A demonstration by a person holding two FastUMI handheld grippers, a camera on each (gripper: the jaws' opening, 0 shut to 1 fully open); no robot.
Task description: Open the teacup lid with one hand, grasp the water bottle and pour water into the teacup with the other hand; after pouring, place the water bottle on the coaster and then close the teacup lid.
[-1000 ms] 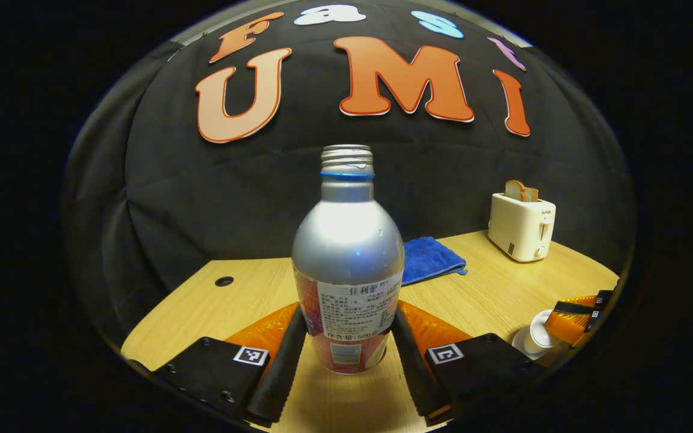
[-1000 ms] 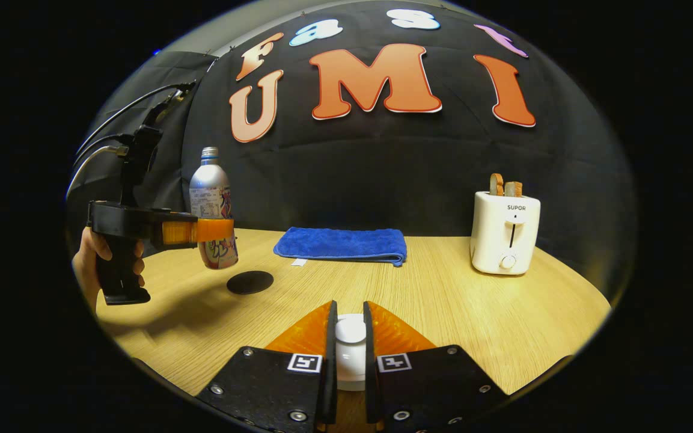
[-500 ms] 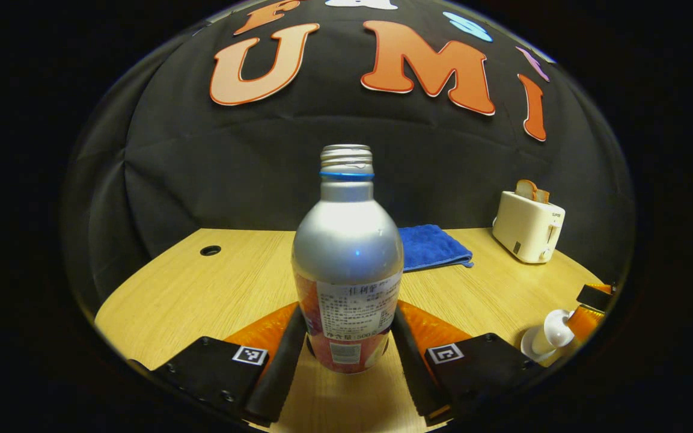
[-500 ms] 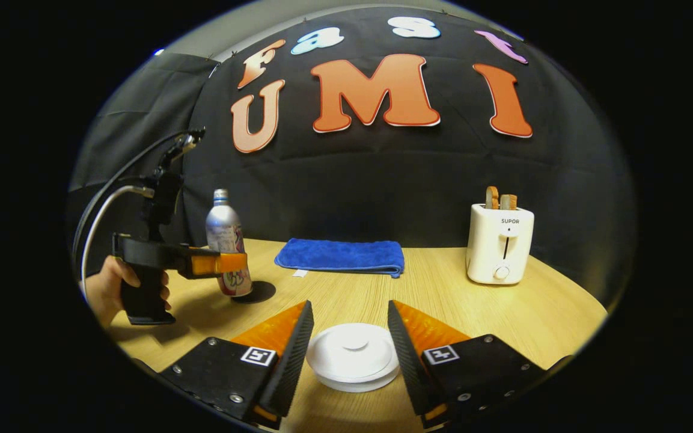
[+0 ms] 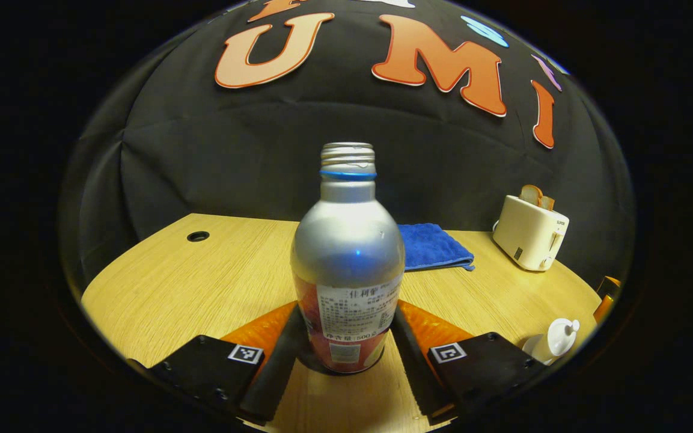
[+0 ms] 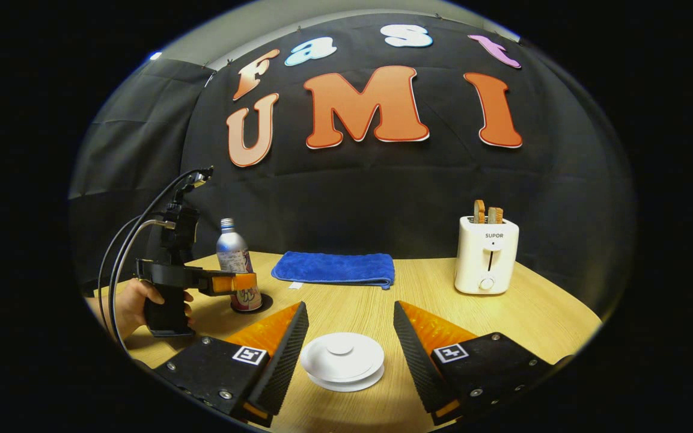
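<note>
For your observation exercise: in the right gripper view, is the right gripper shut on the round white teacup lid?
No. The right gripper stands open, apart from the round white teacup lid.

Coaster point(image 6: 265, 302) mostly hidden under water bottle point(image 6: 237, 264)

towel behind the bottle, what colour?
Plain blue. The towel lies folded on the table by the back wall, clearest in the right gripper view.

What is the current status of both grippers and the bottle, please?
Left gripper shut on bottle, on coaster. Right gripper open, lid on teacup.
</note>
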